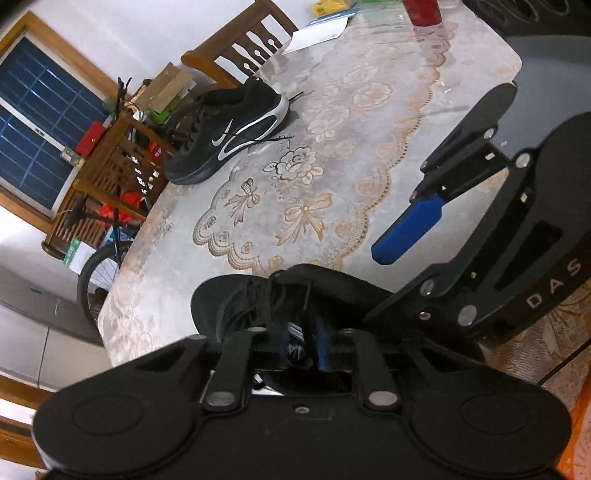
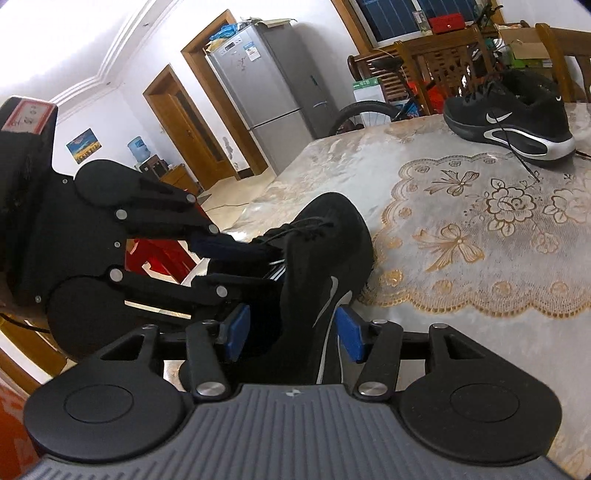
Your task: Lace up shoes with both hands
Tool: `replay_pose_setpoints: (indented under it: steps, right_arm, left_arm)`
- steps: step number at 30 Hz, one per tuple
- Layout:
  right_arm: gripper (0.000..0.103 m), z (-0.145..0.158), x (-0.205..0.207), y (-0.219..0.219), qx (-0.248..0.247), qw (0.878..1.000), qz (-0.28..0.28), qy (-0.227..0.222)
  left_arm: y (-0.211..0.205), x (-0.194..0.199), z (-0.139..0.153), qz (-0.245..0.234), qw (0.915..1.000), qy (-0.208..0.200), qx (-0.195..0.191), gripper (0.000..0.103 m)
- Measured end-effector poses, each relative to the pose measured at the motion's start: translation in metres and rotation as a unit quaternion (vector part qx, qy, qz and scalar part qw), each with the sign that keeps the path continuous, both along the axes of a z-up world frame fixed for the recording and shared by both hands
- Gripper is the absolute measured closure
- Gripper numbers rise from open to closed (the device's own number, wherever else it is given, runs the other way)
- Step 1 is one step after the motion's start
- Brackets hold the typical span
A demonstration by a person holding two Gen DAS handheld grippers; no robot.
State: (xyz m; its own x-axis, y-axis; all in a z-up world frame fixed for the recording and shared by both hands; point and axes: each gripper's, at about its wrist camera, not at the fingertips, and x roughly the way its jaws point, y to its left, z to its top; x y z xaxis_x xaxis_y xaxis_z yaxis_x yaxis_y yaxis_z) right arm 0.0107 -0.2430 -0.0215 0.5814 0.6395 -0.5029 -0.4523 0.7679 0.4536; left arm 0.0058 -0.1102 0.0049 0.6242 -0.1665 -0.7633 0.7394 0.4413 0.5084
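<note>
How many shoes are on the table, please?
2. One black shoe lies near the table's edge, between the right gripper's open pads, with the left gripper shut at its laces. The other shoe sits at the far side, by the chairs.

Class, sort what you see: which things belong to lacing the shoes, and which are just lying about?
Job: near shoe, its lace, far shoe, left gripper, right gripper.
Lying about: red can, papers, chair, fridge, bicycle.
</note>
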Motion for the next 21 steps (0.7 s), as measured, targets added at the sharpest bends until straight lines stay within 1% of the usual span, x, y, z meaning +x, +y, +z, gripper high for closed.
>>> replay_pose_setpoints:
  steps: [3, 4, 6, 8, 10, 11, 12, 13, 14, 16, 17, 18, 20, 21]
  right_arm:
    - [0.049, -0.003, 0.006, 0.002, -0.002, 1.0, -0.006, -0.003]
    - [0.052, -0.005, 0.008, 0.003, -0.002, 1.0, -0.007, -0.002]
    - [0.068, -0.01, 0.011, 0.002, 0.001, 1.0, -0.011, 0.0]
    - [0.075, -0.017, 0.014, -0.001, 0.027, 0.999, -0.012, 0.014]
    - [0.076, -0.025, 0.017, -0.009, 0.078, 0.996, -0.026, 0.045]
    - [0.076, -0.033, 0.02, -0.016, 0.117, 0.99, -0.037, 0.073]
    - [0.075, -0.04, 0.024, -0.024, 0.156, 0.981, -0.048, 0.102]
    - [0.074, -0.051, 0.027, -0.033, 0.205, 0.967, -0.06, 0.14]
    - [0.073, -0.062, 0.03, -0.04, 0.247, 0.951, -0.069, 0.173]
    - [0.072, -0.084, 0.033, -0.052, 0.325, 0.914, -0.084, 0.229]
    - [0.072, -0.093, 0.033, -0.057, 0.351, 0.898, -0.089, 0.249]
    - [0.072, -0.101, 0.034, -0.061, 0.379, 0.88, -0.094, 0.271]
    - [0.071, -0.109, 0.033, -0.068, 0.403, 0.86, -0.107, 0.296]
    - [0.07, -0.098, 0.032, -0.066, 0.371, 0.88, -0.11, 0.275]
  left_arm:
    - [0.002, 0.005, 0.001, 0.015, 0.9997, 0.004, -0.018, 0.1]
    - [0.003, 0.005, 0.001, 0.021, 0.9995, 0.002, -0.025, 0.101]
    - [0.007, 0.008, 0.003, 0.038, 0.9978, 0.007, -0.053, 0.101]
    - [0.011, 0.013, 0.003, 0.064, 0.9936, 0.031, -0.088, 0.101]
    - [0.015, 0.016, 0.003, 0.092, 0.9871, 0.049, -0.122, 0.101]
    - [0.018, 0.018, 0.004, 0.107, 0.9824, 0.058, -0.141, 0.101]
    - [0.02, 0.019, 0.004, 0.122, 0.977, 0.068, -0.161, 0.101]
    - [0.022, 0.019, 0.005, 0.135, 0.9714, 0.072, -0.181, 0.101]
    - [0.024, 0.02, 0.006, 0.147, 0.9662, 0.075, -0.198, 0.101]
    - [0.025, 0.02, 0.006, 0.161, 0.9562, 0.078, -0.231, 0.101]
    - [0.026, 0.02, 0.007, 0.166, 0.9503, 0.082, -0.251, 0.101]
    - [0.025, 0.02, 0.007, 0.166, 0.9472, 0.087, -0.26, 0.101]
    - [0.019, 0.014, 0.007, 0.149, 0.9532, 0.068, -0.254, 0.101]
    - [0.013, 0.01, 0.007, 0.134, 0.9591, 0.054, -0.244, 0.101]
